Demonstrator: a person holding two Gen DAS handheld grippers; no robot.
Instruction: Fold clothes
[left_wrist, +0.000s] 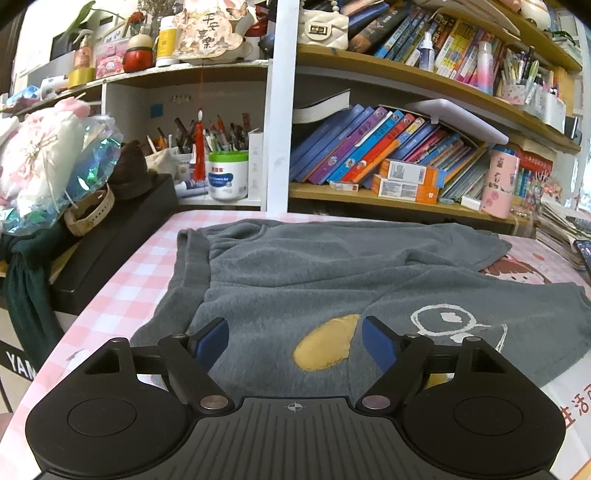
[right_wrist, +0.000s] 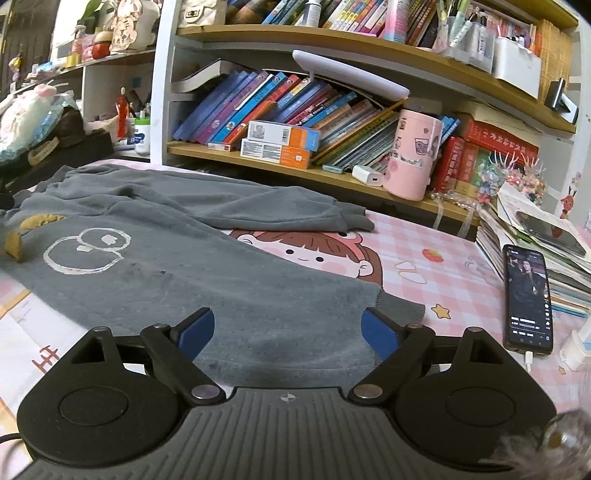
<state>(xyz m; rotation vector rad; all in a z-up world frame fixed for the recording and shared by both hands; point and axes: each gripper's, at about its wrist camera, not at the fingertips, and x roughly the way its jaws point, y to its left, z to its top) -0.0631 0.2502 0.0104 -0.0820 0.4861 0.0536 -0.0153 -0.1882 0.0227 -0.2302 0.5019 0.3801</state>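
Note:
A pair of grey fleece trousers (left_wrist: 314, 273) lies spread on the pink checked tablecloth (left_wrist: 122, 277), waistband to the left, with a yellow patch (left_wrist: 325, 343) and a white outline print (left_wrist: 443, 317). My left gripper (left_wrist: 293, 341) hovers open over the near leg by the yellow patch, nothing pinched between its blue pads (left_wrist: 210, 343). In the right wrist view the trousers (right_wrist: 207, 280) stretch from left to the cuffs (right_wrist: 402, 310). My right gripper (right_wrist: 288, 332) stands open above the near leg's cuff end, its blue pads (right_wrist: 380, 332) apart from the cloth.
A smartphone (right_wrist: 528, 299) on a charging cable lies right of the cuff, beside a stack of papers (right_wrist: 535, 236). A pink cup (right_wrist: 413, 155) and bookshelves (left_wrist: 406, 147) line the back edge. A black box (left_wrist: 122, 236) with clutter flanks the table's left side.

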